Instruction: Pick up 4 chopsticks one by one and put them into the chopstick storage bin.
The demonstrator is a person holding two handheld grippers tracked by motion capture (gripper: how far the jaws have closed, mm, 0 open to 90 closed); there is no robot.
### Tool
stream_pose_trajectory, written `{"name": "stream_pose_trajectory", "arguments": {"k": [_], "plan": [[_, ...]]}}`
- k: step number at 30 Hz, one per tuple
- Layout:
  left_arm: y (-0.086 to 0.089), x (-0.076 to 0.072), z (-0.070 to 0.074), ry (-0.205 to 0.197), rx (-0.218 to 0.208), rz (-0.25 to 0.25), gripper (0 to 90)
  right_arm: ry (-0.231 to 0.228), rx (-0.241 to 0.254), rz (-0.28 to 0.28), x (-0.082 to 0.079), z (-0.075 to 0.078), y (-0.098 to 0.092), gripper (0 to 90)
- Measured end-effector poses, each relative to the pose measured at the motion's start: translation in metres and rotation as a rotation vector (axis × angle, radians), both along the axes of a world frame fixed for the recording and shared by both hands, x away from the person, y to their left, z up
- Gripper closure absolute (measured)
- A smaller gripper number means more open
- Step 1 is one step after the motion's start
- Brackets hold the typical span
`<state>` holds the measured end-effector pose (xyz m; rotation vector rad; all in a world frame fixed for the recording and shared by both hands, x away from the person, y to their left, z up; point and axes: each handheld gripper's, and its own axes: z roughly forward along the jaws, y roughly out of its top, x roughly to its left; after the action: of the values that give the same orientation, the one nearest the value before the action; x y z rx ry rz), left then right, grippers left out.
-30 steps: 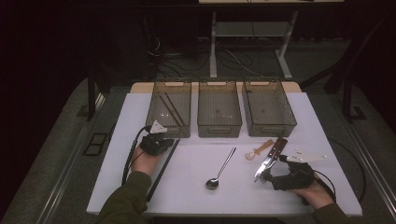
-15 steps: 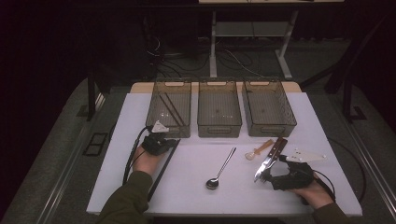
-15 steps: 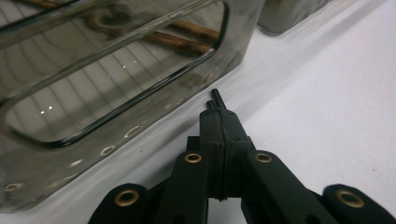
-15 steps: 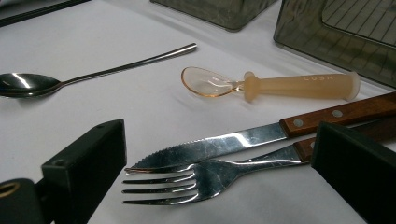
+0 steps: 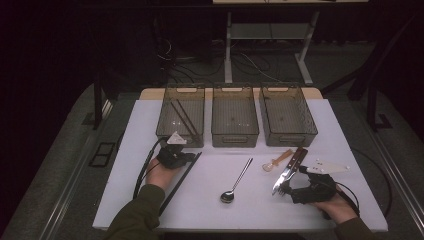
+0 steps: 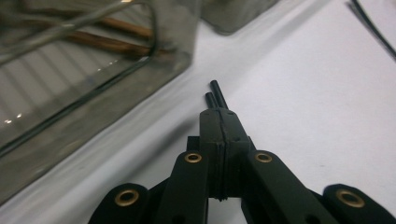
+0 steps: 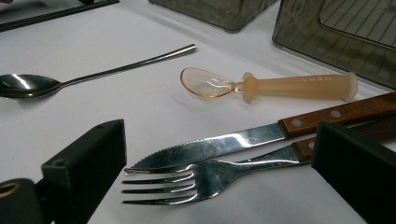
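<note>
The left gripper (image 5: 176,156) sits just in front of the left bin (image 5: 181,116), its jaws clamped on a pair of black chopsticks (image 6: 215,94) whose tips poke out past the pads beside that bin's wall. The right gripper (image 5: 295,186) rests well to the right of the bin, jaws spread wide, with the fork (image 7: 205,179) and knife (image 7: 219,149) lying between them, untouched.
</note>
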<state>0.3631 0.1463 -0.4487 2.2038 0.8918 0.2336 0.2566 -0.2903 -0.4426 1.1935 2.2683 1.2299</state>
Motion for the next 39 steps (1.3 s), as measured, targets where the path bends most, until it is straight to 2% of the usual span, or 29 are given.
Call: {"name": "stream_pose_trajectory", "arguments": {"k": [9,19,23,25,27,32,34,39], "plan": [[-0.014,-0.005,-0.001,0.015,-0.024,-0.083,89.5,-0.001,-0.001,0.001,0.0,0.0,0.0,3.2],[-0.031,-0.012,-0.001,0.018,-0.017,-0.159,89.5,0.0,-0.005,0.003,0.0,0.0,0.0,3.2],[-0.03,-0.012,0.0,0.02,-0.016,-0.16,89.3,0.0,-0.002,0.004,0.0,0.0,0.0,3.2],[-0.027,-0.013,0.002,0.012,-0.011,-0.147,86.6,0.0,-0.002,0.003,0.0,0.0,0.0,3.2],[-0.022,-0.016,0.004,0.003,-0.026,-0.133,82.8,-0.001,-0.001,0.004,0.0,0.0,0.0,3.2],[-0.004,-0.031,0.013,-0.012,-0.056,-0.085,73.1,0.0,0.001,0.001,0.0,0.0,-0.001,3.2],[0.003,-0.038,0.016,-0.008,-0.098,-0.08,71.5,-0.003,0.0,0.002,0.0,0.0,-0.001,3.2],[0.011,-0.06,0.02,-0.031,-0.099,-0.059,63.7,-0.003,-0.003,-0.001,0.0,0.0,-0.001,3.2]]}}
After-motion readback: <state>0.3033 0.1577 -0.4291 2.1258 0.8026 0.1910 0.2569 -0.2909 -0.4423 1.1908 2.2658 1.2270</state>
